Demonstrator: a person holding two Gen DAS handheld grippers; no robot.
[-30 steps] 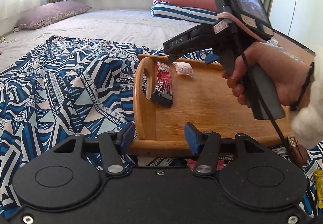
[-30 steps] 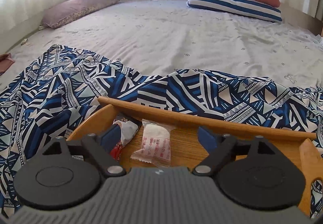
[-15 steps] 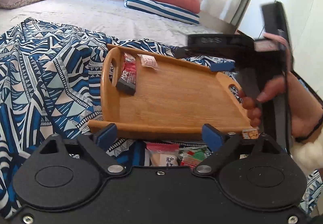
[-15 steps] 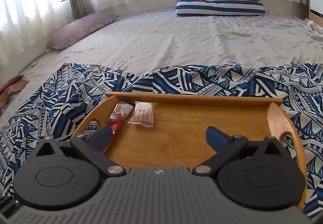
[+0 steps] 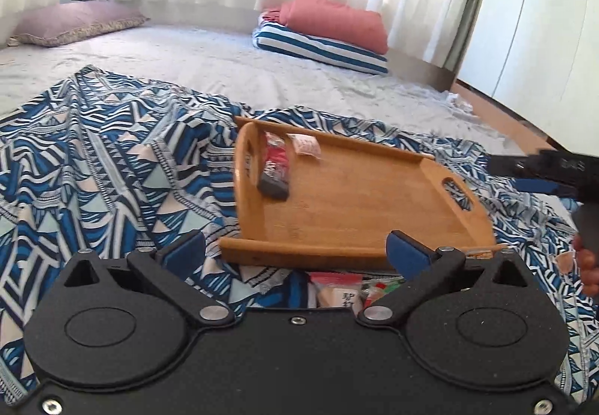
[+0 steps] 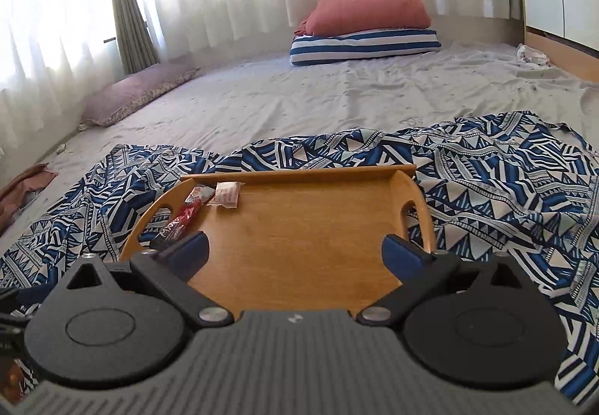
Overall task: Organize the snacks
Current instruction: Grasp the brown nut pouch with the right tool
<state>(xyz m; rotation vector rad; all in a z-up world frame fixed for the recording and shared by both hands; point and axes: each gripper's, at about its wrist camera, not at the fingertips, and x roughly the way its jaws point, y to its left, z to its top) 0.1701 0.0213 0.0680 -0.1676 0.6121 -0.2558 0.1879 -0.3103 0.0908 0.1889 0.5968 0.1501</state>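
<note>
Here, both grippers have their jaws spread wide apart with nothing between them. The left gripper (image 5: 295, 248) hangs just short of the near rim of the rectangular wooden tray with cut-out handles (image 5: 359, 201), which lies on a blue-and-white geometric patterned cloth (image 5: 97, 168) spread over the bed. Ahead of the left jaws and toward their left side, a red-and-black wrapped snack bar (image 5: 276, 168) lies along the tray's left wall, and a small white sachet with red print (image 5: 307, 145) sits just beyond it near the far corner. Directly beneath the left jaws, a small pile of loose packaged snacks (image 5: 348, 289) rests on the cloth, outside the tray. The right gripper (image 6: 295, 250) hovers over the tray's bare wooden floor.
</note>
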